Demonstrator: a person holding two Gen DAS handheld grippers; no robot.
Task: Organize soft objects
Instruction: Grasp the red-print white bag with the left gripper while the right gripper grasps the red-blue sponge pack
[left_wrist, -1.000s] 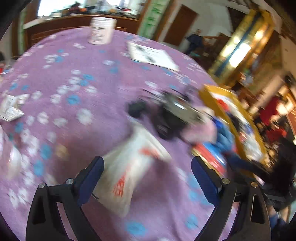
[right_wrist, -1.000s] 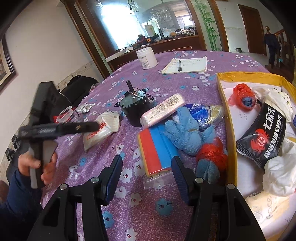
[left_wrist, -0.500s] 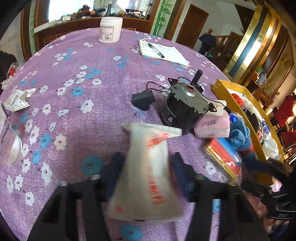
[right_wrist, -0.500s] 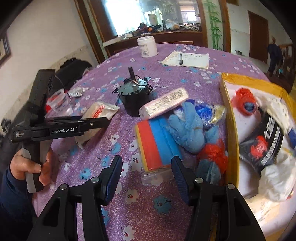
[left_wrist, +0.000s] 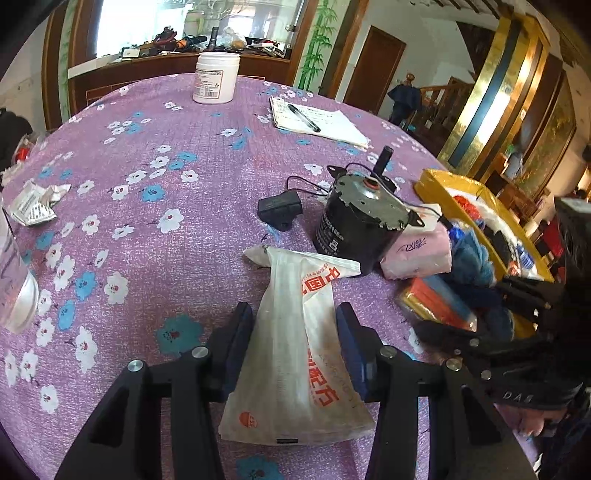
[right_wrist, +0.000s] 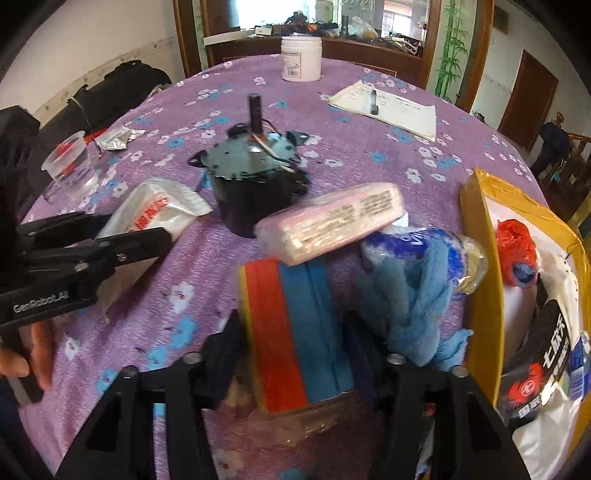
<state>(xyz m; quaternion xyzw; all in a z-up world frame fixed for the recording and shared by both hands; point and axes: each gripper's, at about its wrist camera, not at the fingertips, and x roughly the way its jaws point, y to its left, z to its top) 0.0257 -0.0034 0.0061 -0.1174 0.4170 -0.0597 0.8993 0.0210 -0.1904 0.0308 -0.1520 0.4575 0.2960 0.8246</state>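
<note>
My left gripper (left_wrist: 293, 343) is clamped on a white pouch (left_wrist: 295, 354) with red print; its 2 fingers (left_wrist: 236, 343) press the pouch's sides, and the pouch's far end fans out just beside a black motor (left_wrist: 354, 225) on the purple flowered tablecloth (left_wrist: 147, 155). I cannot tell whether the pouch is lifted clear of the cloth.

My right gripper (right_wrist: 291, 343) sits around a red, yellow and blue sponge pack (right_wrist: 295, 332). The fingers (right_wrist: 225, 339) are blurred but look to be touching the pack's sides, so I read them as gripping it. A pink wrapped packet (right_wrist: 332, 221) leans on the pack's far end and against the motor (right_wrist: 251, 184). A blue cloth (right_wrist: 410, 295) lies just right of the pack, next to the yellow box (right_wrist: 480, 280) holding a black snack bag (right_wrist: 546, 354) and a red bundle (right_wrist: 515, 247).

A white jar (left_wrist: 216, 77) and a notepad with a pen (left_wrist: 317, 123) sit at the far side.
</note>
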